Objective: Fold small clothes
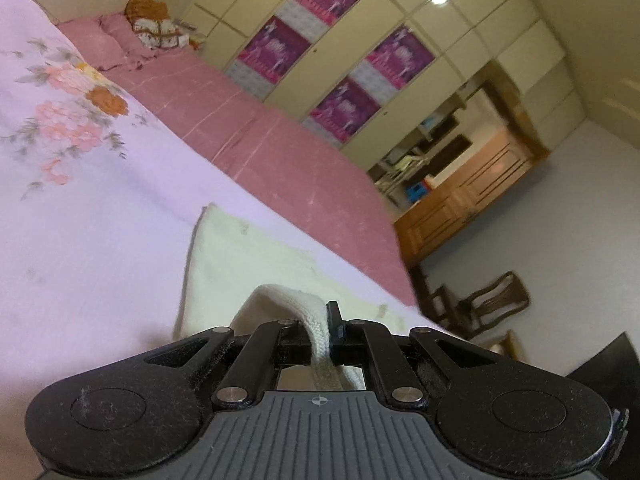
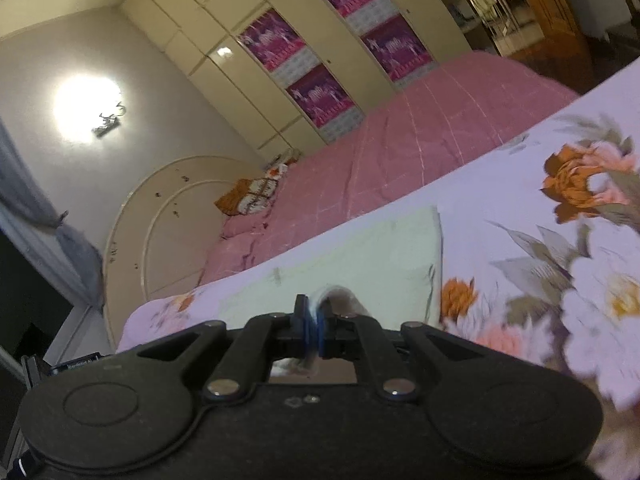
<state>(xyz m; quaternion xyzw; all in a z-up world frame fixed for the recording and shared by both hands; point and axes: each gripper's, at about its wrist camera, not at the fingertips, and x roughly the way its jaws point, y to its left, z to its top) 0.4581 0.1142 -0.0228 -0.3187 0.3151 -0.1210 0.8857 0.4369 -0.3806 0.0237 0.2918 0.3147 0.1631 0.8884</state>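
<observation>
The left wrist view shows the left gripper (image 1: 328, 334) clamped tight on a ribbed cream hem of the small garment (image 1: 244, 256), a strip of which is pinched between the jaws and hangs down behind them. From that pinch the pale cream cloth is seen spreading away over the floral bedspread (image 1: 100, 200), its long axis running up and to the left in the picture, with one corner lying flat near the middle of the spread. The right wrist view shows the right gripper (image 2: 314, 332) closed as well, its blue pads pressed together on a thin, blurred fold of cloth; what part of the garment is held there cannot be told. In this view the garment (image 2: 360, 248) is seen as a flat pale rectangle stretching away from the jaws, its far edge straight and its right corner squared off just beside a printed orange flower. Only the left view shows the chairs (image 1: 480, 300) on the floor beyond the bed's edge and the wooden door (image 1: 468, 200); only the right view shows the curved headboard (image 2: 172, 216) and the wall lamp (image 2: 86, 106). Beyond the garment a wide pink sheet (image 2: 420, 128) is seen, bare up to the pillows (image 2: 248, 194), and behind it a wardrobe (image 2: 248, 12).
</observation>
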